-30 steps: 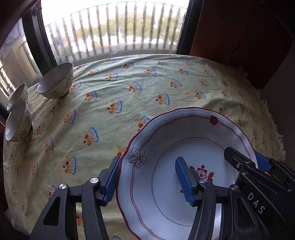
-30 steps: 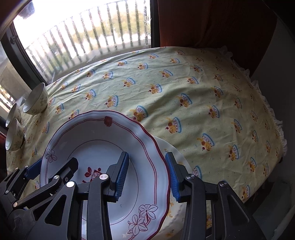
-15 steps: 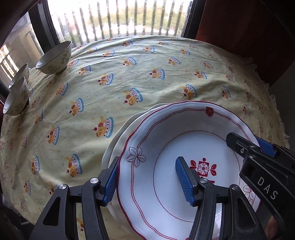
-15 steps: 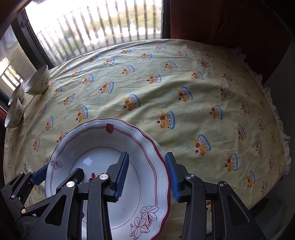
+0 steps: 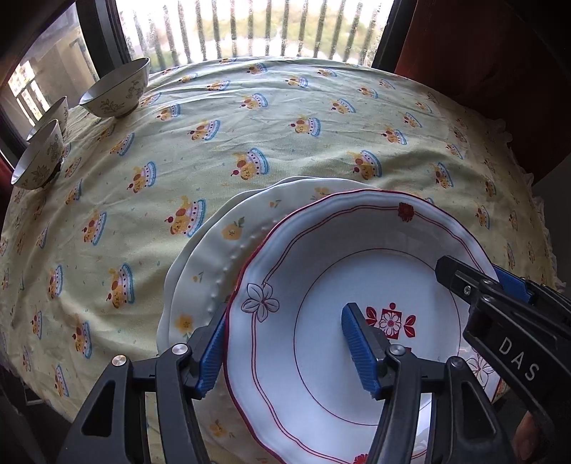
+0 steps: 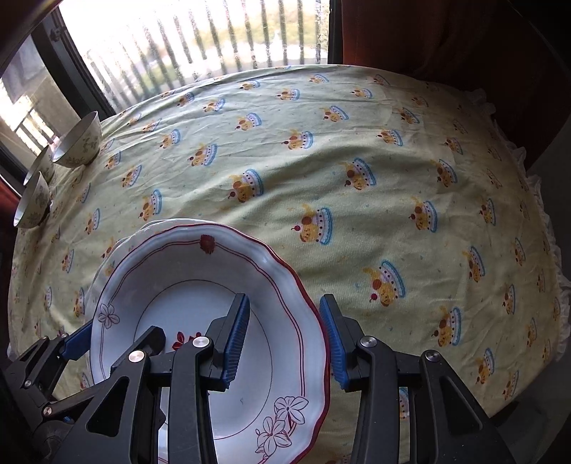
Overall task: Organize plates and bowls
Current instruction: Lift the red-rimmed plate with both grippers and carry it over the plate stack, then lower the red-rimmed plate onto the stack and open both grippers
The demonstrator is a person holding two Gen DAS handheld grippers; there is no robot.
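A white deep plate with a red rim and flower prints [image 5: 321,271] [image 6: 171,271] is held by both grippers over a cream plate with yellow flowers [image 5: 221,250] lying on the tablecloth. My left gripper [image 5: 285,349] is shut on the red-rimmed plate's left rim, one finger outside and one inside. My right gripper [image 6: 285,339] is shut on its right rim the same way. Three patterned bowls [image 5: 114,89] [image 6: 76,141] stand at the table's far left edge.
The table carries a pale yellow-green cloth with cake prints [image 5: 285,117] [image 6: 392,178]. A window with a railing [image 5: 249,28] lies behind it. A dark red curtain [image 5: 499,53] hangs at the far right. The near edge of the table drops off below the plates.
Both grippers pulled the red-rimmed plate back toward the near table edge. The cream plate beneath it has come into view on the left. The bowls look further away.
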